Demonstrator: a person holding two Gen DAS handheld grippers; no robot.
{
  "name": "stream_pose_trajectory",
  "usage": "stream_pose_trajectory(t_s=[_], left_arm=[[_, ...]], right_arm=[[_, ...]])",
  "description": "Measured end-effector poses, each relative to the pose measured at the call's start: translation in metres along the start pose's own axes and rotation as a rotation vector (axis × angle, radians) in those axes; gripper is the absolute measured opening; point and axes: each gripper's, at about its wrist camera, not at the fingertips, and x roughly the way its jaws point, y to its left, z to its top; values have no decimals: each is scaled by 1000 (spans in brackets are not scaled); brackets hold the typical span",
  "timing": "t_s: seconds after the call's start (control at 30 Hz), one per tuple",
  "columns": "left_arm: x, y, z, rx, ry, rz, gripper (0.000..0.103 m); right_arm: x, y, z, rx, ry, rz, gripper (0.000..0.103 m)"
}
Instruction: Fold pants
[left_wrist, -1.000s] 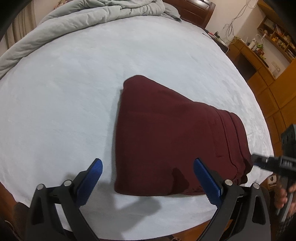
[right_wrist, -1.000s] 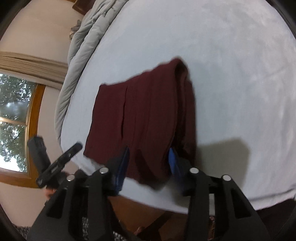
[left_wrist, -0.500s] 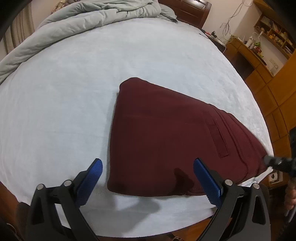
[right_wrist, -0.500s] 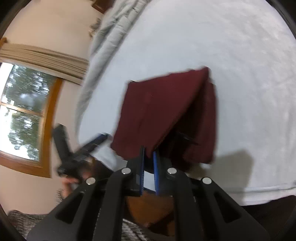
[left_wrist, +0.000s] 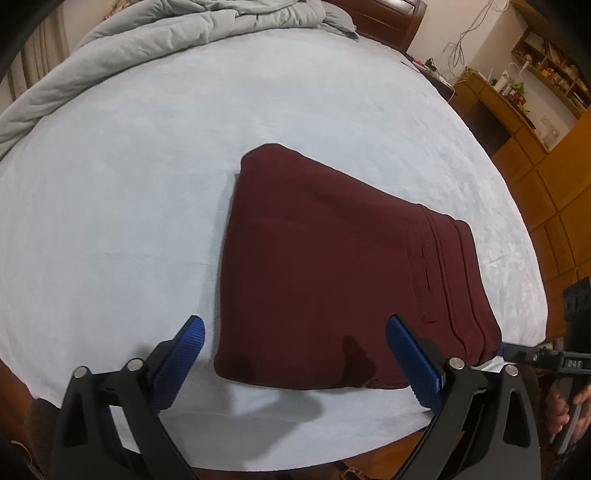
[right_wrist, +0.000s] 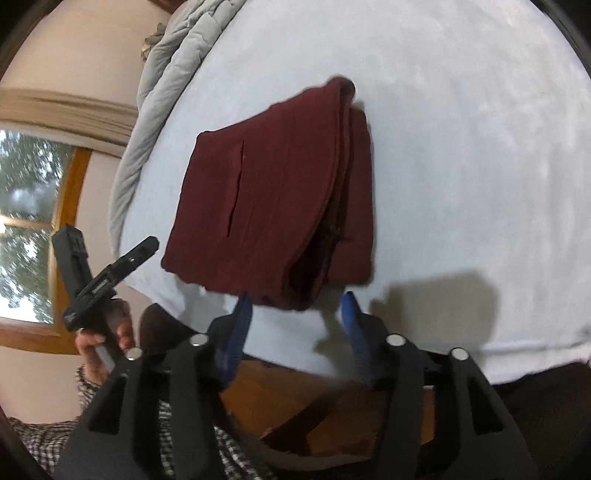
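The right tongs (right_wrist: 297, 317) have just been opening and stand apart, nothing between them, just short of the pants' (right_wrist: 280, 192) near edge; the left tongs (left_wrist: 295, 354) gape wide above it. The maroon pants lie folded into a thick layered stack on the pale blue bed (left_wrist: 129, 184)

window (right_wrist: 26, 206): blurred | shelf items (left_wrist: 546, 70): too small to tell

Domestic bedroom. Indicators: wide bed with pale blue plush sheet (left_wrist: 147, 184), rumpled grey quilted duvet (left_wrist: 166, 44), dark wooden headboard (left_wrist: 388, 18), orange-brown wooden shelving unit (left_wrist: 535, 81), wood-framed window (right_wrist: 33, 229).
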Motion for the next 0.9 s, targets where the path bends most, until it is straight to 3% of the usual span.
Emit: stream_pose_trajectory(t_s=[0.13, 0.23, 0.37, 0.47, 0.7, 0.8, 0.9], left_arm=[[2, -4, -1, 16, 9, 1, 99], [0, -6, -1, 27, 4, 3, 99], [-4, -9, -1, 39, -16, 14, 99], [-6, -10, -1, 42, -26, 16, 99], [-11, -9, 2, 35, -51, 9, 99], [-13, -11, 3, 40, -66, 6, 99], [-13, -11, 4, 44, -66, 0, 99]], right_arm=[[19, -13, -3, 110, 11, 140, 61], [38, -18, 1, 175, 21, 194, 61], [54, -24, 6, 245, 25, 291, 38], [43, -13, 7, 195, 2, 257, 31], [-2, 17, 16, 52, -68, 130, 29], [11, 7, 17, 60, -27, 39, 29], [35, -4, 14, 92, 11, 25, 29]])
